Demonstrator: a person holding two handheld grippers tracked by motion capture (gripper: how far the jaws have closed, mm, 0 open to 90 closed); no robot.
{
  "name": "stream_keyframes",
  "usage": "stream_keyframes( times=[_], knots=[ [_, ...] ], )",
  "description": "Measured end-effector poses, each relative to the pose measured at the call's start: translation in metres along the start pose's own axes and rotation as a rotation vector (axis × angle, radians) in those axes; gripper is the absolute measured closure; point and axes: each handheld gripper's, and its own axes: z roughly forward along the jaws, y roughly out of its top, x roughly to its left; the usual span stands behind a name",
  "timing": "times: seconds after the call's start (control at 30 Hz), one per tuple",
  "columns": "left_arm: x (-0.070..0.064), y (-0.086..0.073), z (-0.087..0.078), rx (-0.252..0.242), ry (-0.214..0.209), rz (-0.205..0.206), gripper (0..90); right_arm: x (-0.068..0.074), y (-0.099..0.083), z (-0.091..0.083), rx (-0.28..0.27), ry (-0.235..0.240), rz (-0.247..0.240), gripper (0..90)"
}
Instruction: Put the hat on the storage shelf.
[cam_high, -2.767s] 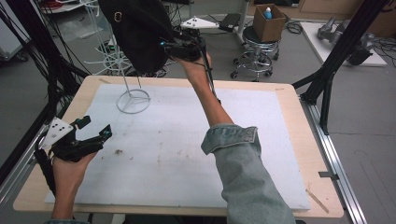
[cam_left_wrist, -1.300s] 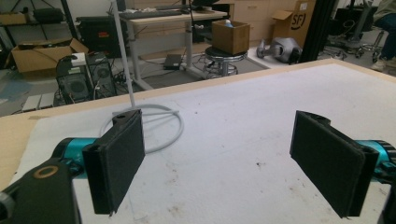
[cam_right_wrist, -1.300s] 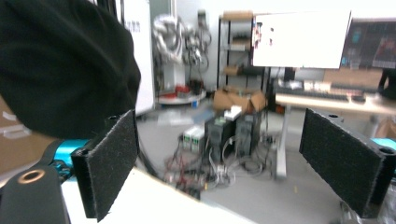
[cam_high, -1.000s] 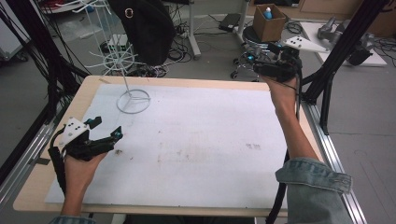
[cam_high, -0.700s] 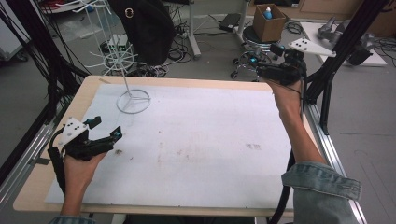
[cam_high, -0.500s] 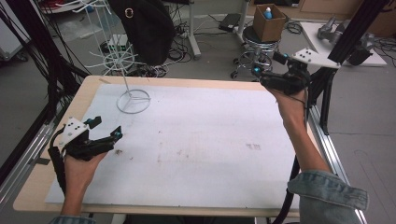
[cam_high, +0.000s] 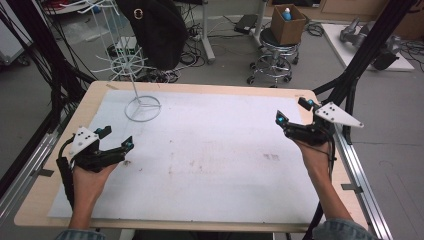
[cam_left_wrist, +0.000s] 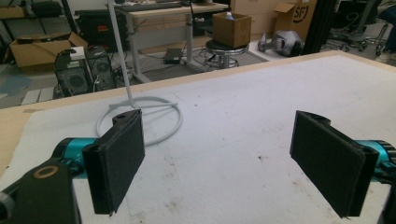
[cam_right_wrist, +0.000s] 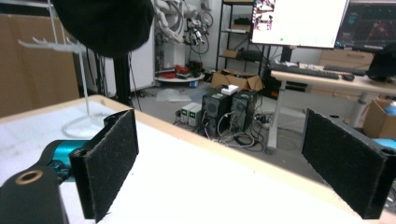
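Both tongs spread, nothing pinched. Left tongs (cam_high: 115, 139) sit low over the white mat (cam_high: 210, 150) near the worktop's (cam_high: 45, 200) left edge, same spot as earlier. Right tongs (cam_high: 292, 111) have come back from beyond the far right corner and now hover over the mat's right edge. Nearest thing to the left tongs: white wire rack (cam_high: 142, 107), ring base on the mat's far-left corner, well apart. Black bag (cam_high: 157, 30) hangs off it.

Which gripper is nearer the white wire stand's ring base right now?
Left. The left gripper sits just below-left of the ring base, jaws open. The right gripper is across the table near its right edge.
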Motion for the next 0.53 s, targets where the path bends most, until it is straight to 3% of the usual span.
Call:
stream_keyframes(
  times=[0.07,0.1,0.2,0.23,0.3,0.53],
  knots=[
    [0.000,-0.001,0.001,0.002,0.001,0.002,18.1,0.003,-0.011,-0.005,0.008,-0.004,0.010,10.6],
    [0.000,-0.001,0.001,0.004,0.001,-0.002,18.1,0.004,-0.015,-0.006,0.044,0.001,0.014,10.6],
    [0.000,-0.002,0.002,0.005,0.003,-0.001,18.1,0.009,-0.028,-0.010,0.035,-0.002,0.019,10.6],
    [0.000,-0.002,0.002,0.005,0.003,-0.001,18.1,0.010,-0.030,-0.010,0.081,0.006,0.017,10.6],
    [0.000,-0.002,0.002,0.005,0.002,0.001,18.1,0.014,-0.032,-0.009,0.107,0.019,0.008,10.6],
    [0.000,-0.002,0.001,0.007,0.003,0.000,18.1,0.019,-0.027,-0.010,0.082,0.015,-0.012,10.6]
  ],
)
